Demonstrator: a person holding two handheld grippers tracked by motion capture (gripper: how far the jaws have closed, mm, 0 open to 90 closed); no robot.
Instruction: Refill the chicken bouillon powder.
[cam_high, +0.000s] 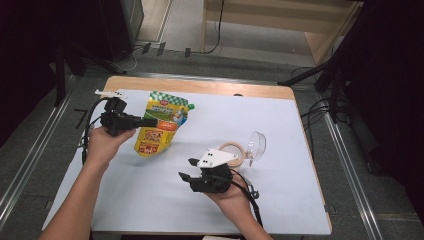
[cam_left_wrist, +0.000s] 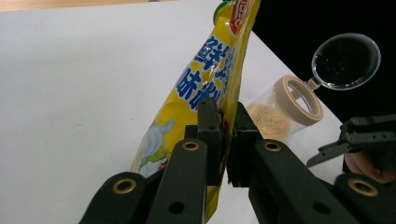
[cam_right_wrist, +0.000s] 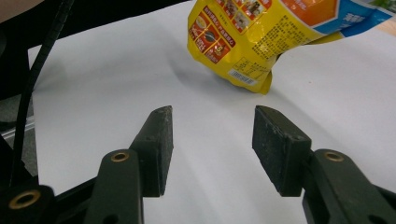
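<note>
1. The left gripper (cam_high: 150, 122) was clamped on the yellow pouch (cam_high: 159, 125), jaws pinching its side edge; the pouch stood tilted at the table's (cam_high: 150, 200) far left, its bottom corner apparently near or on the white surface.
2. The right gripper (cam_high: 186, 169) hung with its jaws apart and nothing between them, well short of the pouch.
3. Judged: the pouch was soft, slick film, likely floppy; a flat seam edge seemed the safest hold.
4. The jar (cam_left_wrist: 285, 109) lay open beside the pouch; its contents were hard to identify. The pouch's top was cut off in the left gripper view.
</note>
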